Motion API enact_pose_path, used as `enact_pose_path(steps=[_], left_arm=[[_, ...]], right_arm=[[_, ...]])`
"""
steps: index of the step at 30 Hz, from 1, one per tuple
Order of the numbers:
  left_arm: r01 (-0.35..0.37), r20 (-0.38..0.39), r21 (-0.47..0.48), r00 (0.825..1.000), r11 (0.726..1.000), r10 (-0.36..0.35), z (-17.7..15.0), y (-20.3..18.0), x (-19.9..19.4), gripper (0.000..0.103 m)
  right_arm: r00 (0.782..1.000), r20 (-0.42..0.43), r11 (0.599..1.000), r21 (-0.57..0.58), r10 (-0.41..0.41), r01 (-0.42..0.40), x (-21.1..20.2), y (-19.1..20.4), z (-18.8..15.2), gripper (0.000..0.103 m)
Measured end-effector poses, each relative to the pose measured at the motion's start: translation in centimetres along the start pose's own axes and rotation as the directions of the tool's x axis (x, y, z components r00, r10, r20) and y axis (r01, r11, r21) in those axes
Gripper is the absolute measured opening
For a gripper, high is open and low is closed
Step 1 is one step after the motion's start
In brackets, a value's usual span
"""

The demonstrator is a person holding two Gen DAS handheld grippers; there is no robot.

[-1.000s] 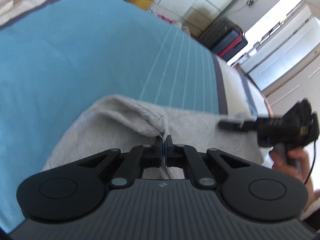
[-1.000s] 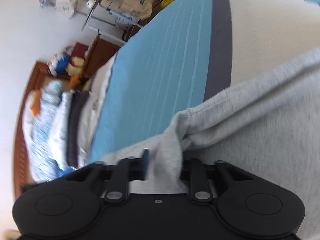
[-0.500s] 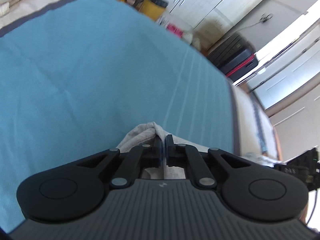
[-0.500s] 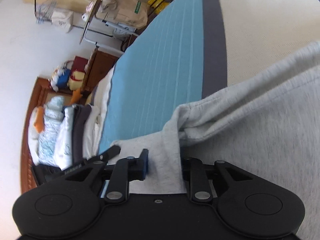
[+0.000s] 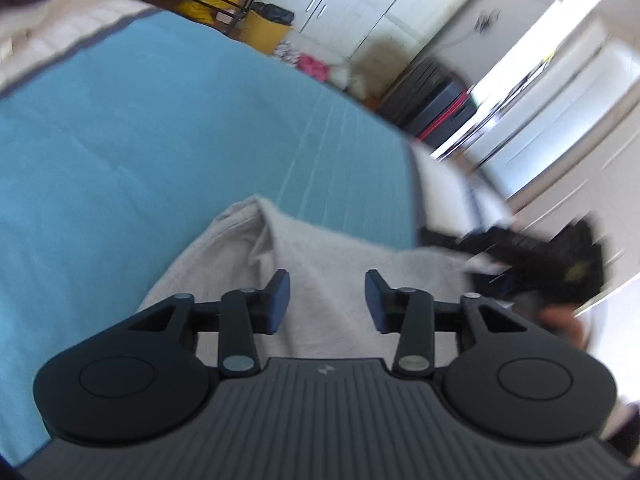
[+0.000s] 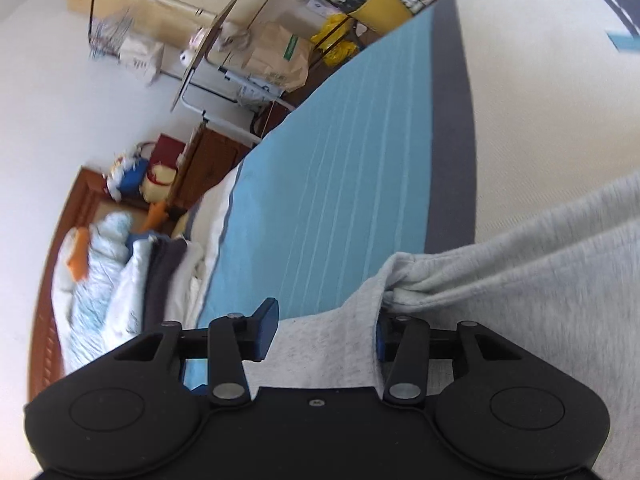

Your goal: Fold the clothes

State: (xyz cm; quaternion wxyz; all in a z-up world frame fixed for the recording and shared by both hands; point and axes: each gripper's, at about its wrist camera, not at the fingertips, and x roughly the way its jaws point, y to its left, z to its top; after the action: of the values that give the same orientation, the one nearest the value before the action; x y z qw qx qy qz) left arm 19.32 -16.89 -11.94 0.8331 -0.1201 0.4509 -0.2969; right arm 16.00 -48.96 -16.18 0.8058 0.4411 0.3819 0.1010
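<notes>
A light grey garment (image 5: 320, 256) lies on the blue bedspread (image 5: 140, 152). My left gripper (image 5: 326, 300) is open just above it, its blue pads apart with nothing between them. In the right wrist view the same grey garment (image 6: 520, 280) lies folded with a bunched corner (image 6: 400, 272). My right gripper (image 6: 324, 328) is open, its jaws spread on either side of a flap of the grey cloth. The right gripper and the hand that holds it show blurred at the right of the left wrist view (image 5: 560, 268).
The bedspread has a dark grey band (image 6: 452, 140) and a cream part (image 6: 540, 100). Folded bedding (image 6: 120, 280) is piled at the headboard. A yellow bin (image 5: 268, 28), a suitcase (image 5: 436, 108) and white cupboards (image 5: 352, 0) stand beyond the bed.
Both grippers have opened and let go of the grey garment. The left gripper had lifted the cloth edge and moved it over, and the garment now lies on the bed.
</notes>
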Motion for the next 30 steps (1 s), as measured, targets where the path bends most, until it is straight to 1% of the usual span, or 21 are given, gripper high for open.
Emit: enact_pose_path(steps=[1,2,3,4,5,6,7,8,10,13,15,16,18,19,21,24,25,26,27,29,30], left_arm=[[-0.096,-0.023,0.037,0.995,0.995,0.097,-0.1,-0.3,0.8,0.041],[-0.196,-0.043,0.076,0.979,0.978,0.199,-0.2,-0.7,1.6,0.041],[-0.29,-0.058,0.09,0.954,0.953,0.295,-0.3,-0.6,2.4,0.041],[-0.315,-0.062,0.075,0.945,0.946,0.32,-0.4,-0.2,2.6,0.036],[-0.335,-0.066,0.057,0.939,0.941,0.338,-0.4,0.1,2.8,0.036],[-0.33,-0.057,0.031,0.942,0.943,0.331,-0.4,0.4,2.5,0.036],[-0.343,-0.045,0.018,0.938,0.939,0.343,-0.5,0.4,2.0,0.036],[-0.357,-0.033,0.006,0.934,0.934,0.357,-0.5,0.4,1.5,0.036],[-0.379,0.012,0.001,0.926,0.926,0.379,-1.0,0.1,-0.3,0.039],[-0.41,0.08,-0.006,0.909,0.912,0.409,-1.7,-0.5,-2.9,0.041],[-0.365,0.086,-0.061,0.925,0.929,0.369,-2.7,0.2,-5.1,0.045],[-0.345,0.08,-0.088,0.933,0.935,0.351,-3.4,0.6,-6.0,0.048],[-0.328,0.047,-0.131,0.941,0.936,0.336,-4.9,1.7,-6.9,0.048],[-0.325,0.026,-0.149,0.943,0.934,0.332,-5.6,2.3,-7.3,0.048],[-0.328,-0.012,-0.177,0.944,0.928,0.331,-7.2,3.6,-7.9,0.048],[-0.336,-0.035,-0.237,0.941,0.911,0.338,-9.5,5.7,-9.1,0.048],[-0.316,-0.038,-0.265,0.947,0.911,0.318,-10.2,6.3,-9.6,0.048],[-0.295,-0.04,-0.293,0.954,0.909,0.297,-10.8,6.8,-10.0,0.049],[-0.253,-0.046,-0.329,0.967,0.91,0.252,-11.3,7.4,-10.3,0.049],[-0.152,-0.075,-0.395,0.988,0.906,0.134,-12.0,8.4,-10.2,0.05],[-0.108,-0.081,-0.42,0.993,0.901,0.081,-12.4,8.4,-10.3,0.05]], right_arm=[[1.0,-0.01,1.0,-0.013,-0.022,0.022,-0.2,0.1,0.1,0.049],[0.993,-0.04,0.992,-0.053,-0.115,0.113,-0.1,0.8,0.1,0.047],[0.976,-0.066,0.975,-0.095,-0.208,0.202,-0.1,1.5,0.1,0.046],[0.95,-0.084,0.947,-0.143,-0.301,0.287,-0.1,2.3,0.0,0.038],[0.918,-0.062,0.9,-0.229,-0.392,0.37,-0.5,3.9,-0.8,0.042],[0.873,-0.003,0.826,-0.326,-0.488,0.46,-0.9,5.6,-2.0,0.051],[0.811,0.087,0.714,-0.426,-0.578,0.555,-1.2,7.3,-3.6,0.068],[0.748,0.186,0.588,-0.51,-0.637,0.627,-1.2,8.5,-5.1,0.071],[0.66,0.318,0.402,-0.591,-0.681,0.699,-0.9,9.5,-7.1,0.071],[0.708,0.333,0.445,-0.593,-0.623,0.671,-1.8,10.6,-7.5,0.07],[0.791,0.316,0.531,-0.605,-0.524,0.593,-2.7,11.7,-7.8,0.07],[0.813,0.281,0.549,-0.621,-0.51,0.559,-2.6,11.8,-8.0,0.07],[0.849,0.209,0.582,-0.647,-0.486,0.492,-2.2,12.0,-8.4,0.07],[0.841,0.155,0.585,-0.653,-0.518,0.481,-1.4,11.4,-8.6,0.07],[0.796,0.029,0.585,-0.661,-0.605,0.469,0.3,9.7,-9.2,0.07],[0.79,0.045,0.573,-0.663,-0.612,0.482,-0.7,9.6,-9.3,0.072],[0.774,0.049,0.568,-0.65,-0.631,0.504,-1.2,9.8,-9.2,0.072],[0.755,0.076,0.548,-0.641,-0.652,0.538,-1.8,10.2,-9.4,0.072],[0.736,0.103,0.528,-0.631,-0.669,0.569,-2.5,10.6,-9.6,0.072],[0.746,0.174,0.514,-0.624,-0.643,0.589,-4.7,11.7,-10.9,0.072],[0.761,0.194,0.528,-0.614,-0.619,0.586,-6.0,12.0,-11.3,0.072]])
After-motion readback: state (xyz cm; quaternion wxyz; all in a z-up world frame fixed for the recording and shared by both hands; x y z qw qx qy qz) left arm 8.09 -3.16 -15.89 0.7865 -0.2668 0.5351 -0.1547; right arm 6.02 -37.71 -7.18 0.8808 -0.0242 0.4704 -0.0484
